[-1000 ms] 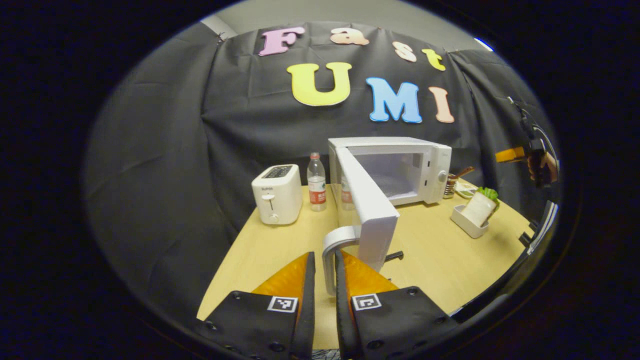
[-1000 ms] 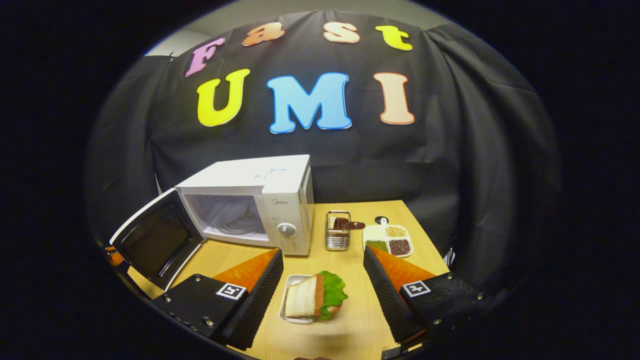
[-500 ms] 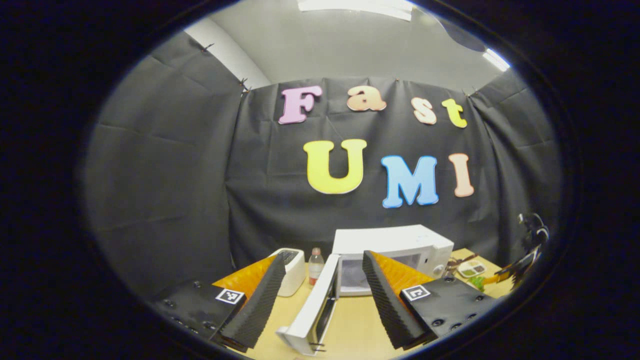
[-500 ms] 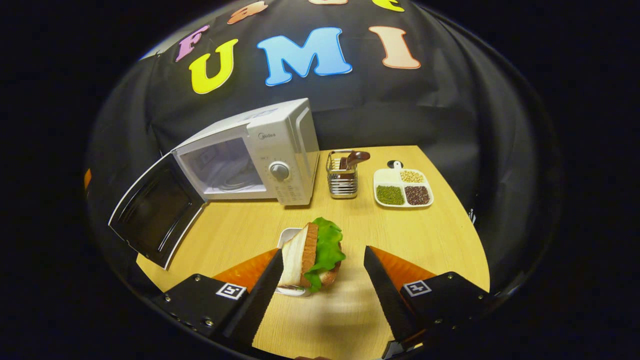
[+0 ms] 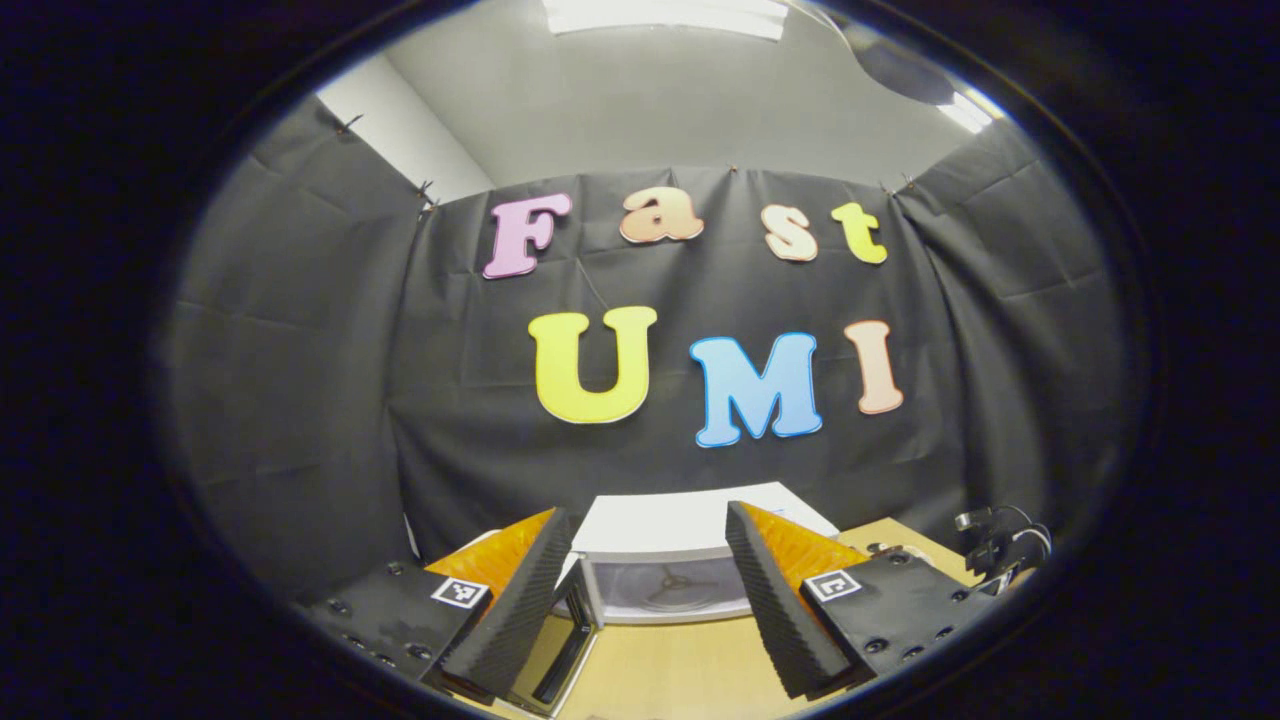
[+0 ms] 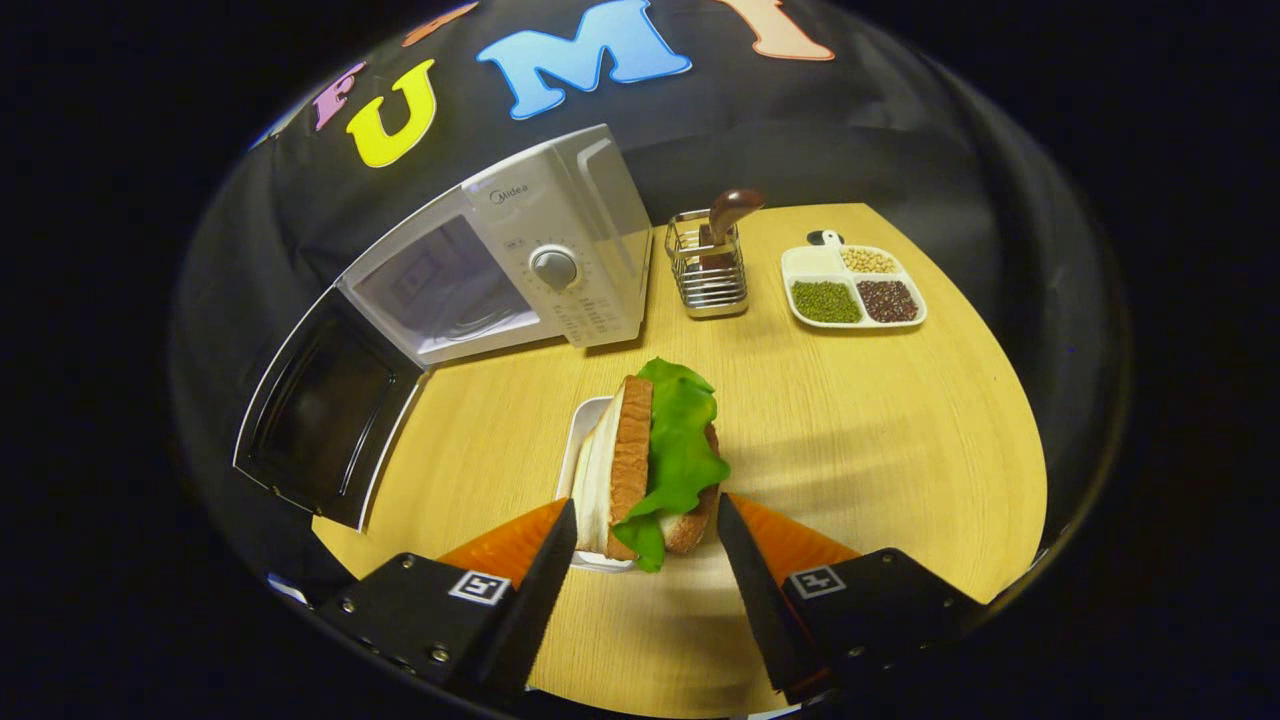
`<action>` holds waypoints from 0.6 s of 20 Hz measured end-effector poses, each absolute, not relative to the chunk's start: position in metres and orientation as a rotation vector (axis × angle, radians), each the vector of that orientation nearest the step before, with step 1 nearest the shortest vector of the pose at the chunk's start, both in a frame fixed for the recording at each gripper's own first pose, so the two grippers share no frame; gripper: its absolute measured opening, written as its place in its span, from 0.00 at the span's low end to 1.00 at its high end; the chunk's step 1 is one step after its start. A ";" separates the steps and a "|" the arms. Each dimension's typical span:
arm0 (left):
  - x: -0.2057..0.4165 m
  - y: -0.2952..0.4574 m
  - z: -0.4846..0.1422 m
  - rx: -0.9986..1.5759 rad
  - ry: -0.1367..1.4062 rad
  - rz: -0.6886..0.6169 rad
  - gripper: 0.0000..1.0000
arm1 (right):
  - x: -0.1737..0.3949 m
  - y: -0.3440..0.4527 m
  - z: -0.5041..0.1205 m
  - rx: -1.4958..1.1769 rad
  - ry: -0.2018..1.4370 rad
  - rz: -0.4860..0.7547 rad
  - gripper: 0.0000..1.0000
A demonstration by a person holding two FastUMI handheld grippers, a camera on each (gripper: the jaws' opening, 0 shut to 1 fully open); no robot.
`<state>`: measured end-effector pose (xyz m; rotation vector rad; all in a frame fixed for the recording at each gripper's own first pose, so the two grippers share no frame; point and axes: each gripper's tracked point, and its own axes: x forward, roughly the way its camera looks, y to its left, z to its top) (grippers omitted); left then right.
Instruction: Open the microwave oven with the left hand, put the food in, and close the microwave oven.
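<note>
The microwave oven (image 6: 500,270) stands at the desk's (image 6: 880,420) eleven o'clock in the right gripper view, its door (image 6: 325,425) swung fully out toward eight o'clock and the cavity bare. The step in hand looks like picking up the food. The sandwich (image 6: 650,460) stands on edge in a small white tray (image 6: 578,470) at the desk's middle, bread slices upright, lettuce on its right face. Its long axis runs from six toward twelve o'clock, pointing roughly at the wire utensil holder (image 6: 708,265).

The right gripper (image 6: 640,560) has its fingers spread wide and grasping nothing, straddling the sandwich's near end. To do this well, I judge it should come in further, grip the tray or both bread faces squarely, and squeeze gently so the stack neither tips nor sheds lettuce.

The left gripper (image 5: 648,585) is raised, fingers released and apart, facing the oven from the front.
</note>
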<state>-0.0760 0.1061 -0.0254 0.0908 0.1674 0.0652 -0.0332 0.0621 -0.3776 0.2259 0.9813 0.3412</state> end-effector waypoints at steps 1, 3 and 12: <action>-0.076 0.103 -0.024 0.093 0.169 0.069 1.00 | -0.034 0.064 -0.378 0.248 0.990 0.360 0.78; -0.078 0.099 -0.023 0.090 0.172 0.085 1.00 | -0.036 0.071 -0.373 0.311 0.995 0.397 0.44; -0.083 0.085 -0.019 0.087 0.174 0.096 1.00 | -0.040 0.082 -0.337 0.414 0.950 0.471 0.13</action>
